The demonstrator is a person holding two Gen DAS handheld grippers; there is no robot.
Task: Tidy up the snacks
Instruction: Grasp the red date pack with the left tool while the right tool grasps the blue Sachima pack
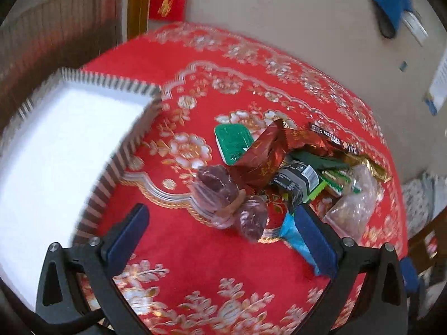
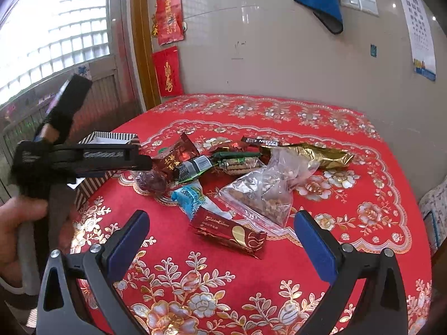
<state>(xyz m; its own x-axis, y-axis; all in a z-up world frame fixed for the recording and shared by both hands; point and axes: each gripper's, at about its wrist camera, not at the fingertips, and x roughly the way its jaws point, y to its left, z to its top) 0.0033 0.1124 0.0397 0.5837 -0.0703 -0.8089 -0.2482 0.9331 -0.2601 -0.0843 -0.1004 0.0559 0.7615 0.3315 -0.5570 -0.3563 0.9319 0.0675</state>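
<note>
- Red flowered cloth is covering the desk (image 2: 321,251), and we are looking at a beige wall behind it.
- We are seeing the striped box (image 1: 56,145) with a white inside that looks empty, so we are judging the sorting as barely begun.
- Snacks are lying in a loose pile beside the box: a green packet (image 1: 233,142), two clear-wrapped purple sweets (image 1: 216,187), a blue wrapper (image 2: 190,198), a clear nut bag (image 2: 265,192), a gold pouch (image 2: 315,155), a dark red bar (image 2: 232,233).
- We are holding the left gripper (image 1: 223,231) over the sweets, jaws spread wide and carrying nothing.
- We are holding the right gripper (image 2: 220,234) around the red bar's position, jaws apart, not touching it.
</note>
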